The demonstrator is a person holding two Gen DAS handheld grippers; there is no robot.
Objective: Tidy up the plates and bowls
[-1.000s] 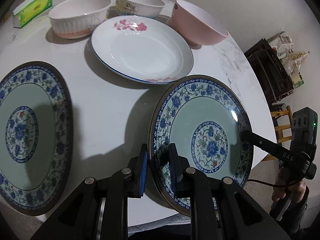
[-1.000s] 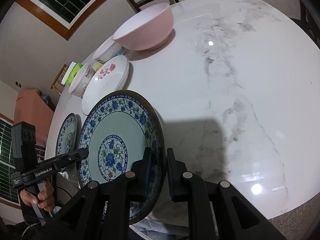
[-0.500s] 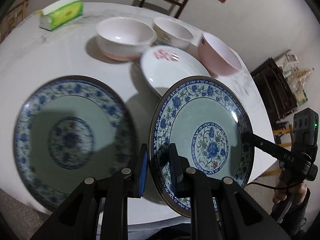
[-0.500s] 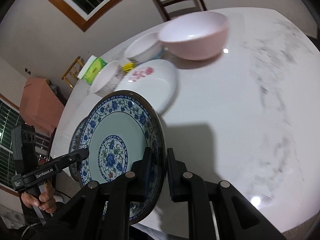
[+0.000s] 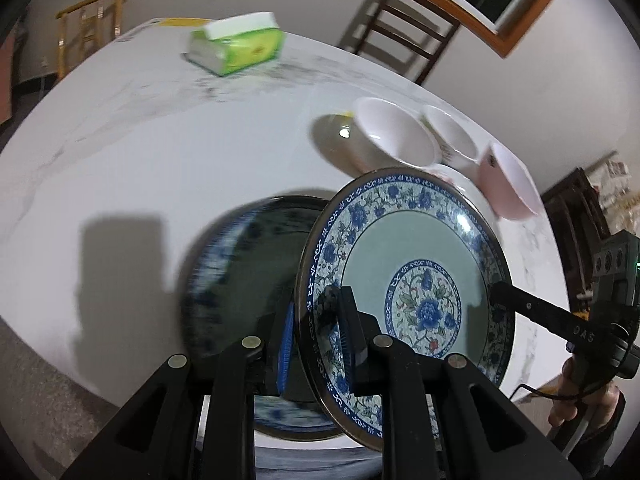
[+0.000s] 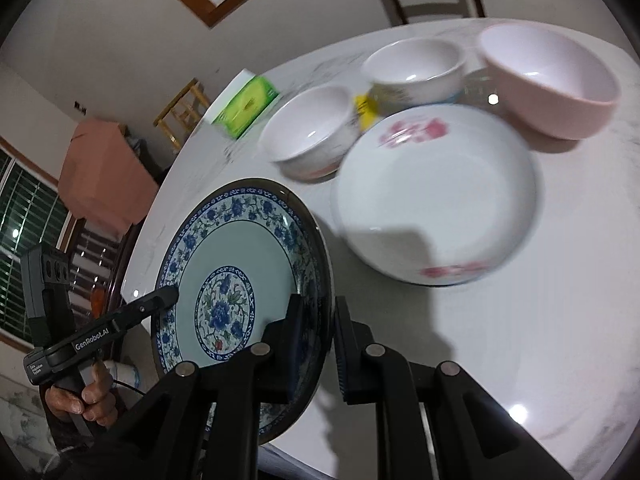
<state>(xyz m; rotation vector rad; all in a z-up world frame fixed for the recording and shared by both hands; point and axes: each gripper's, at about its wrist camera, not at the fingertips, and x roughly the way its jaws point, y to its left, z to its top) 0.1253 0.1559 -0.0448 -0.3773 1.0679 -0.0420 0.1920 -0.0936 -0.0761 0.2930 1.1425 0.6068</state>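
The blue flower plate (image 5: pixel 412 280) is hard, smooth and breakable. The left claw (image 5: pixel 314 332) and right claw (image 6: pixel 316 344) each pinch its rim from opposite sides, above the matching plate (image 5: pixel 240 264) on the tabletop (image 5: pixel 160 152).

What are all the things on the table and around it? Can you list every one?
Held blue-flowered plate: one, blue, white and pale green, lifted and tilted, gripped at both rims.
Second blue-flowered plate: one, same pattern, flat on the table beneath the held one, blurred.
White plate with pink flowers: one, on the table in front of the bowls.
White bowls: two, side by side.
Pink bowl: one, beside the white bowls.
Tissue pack: one, green and white, far side.
Table: one, white marble, round.
Chairs: dark wooden behind table; a yellow one further off.
Left gripper: black, shut on the held plate.
Right gripper: black, shut on it too.
Hands: on the grippers' handles.
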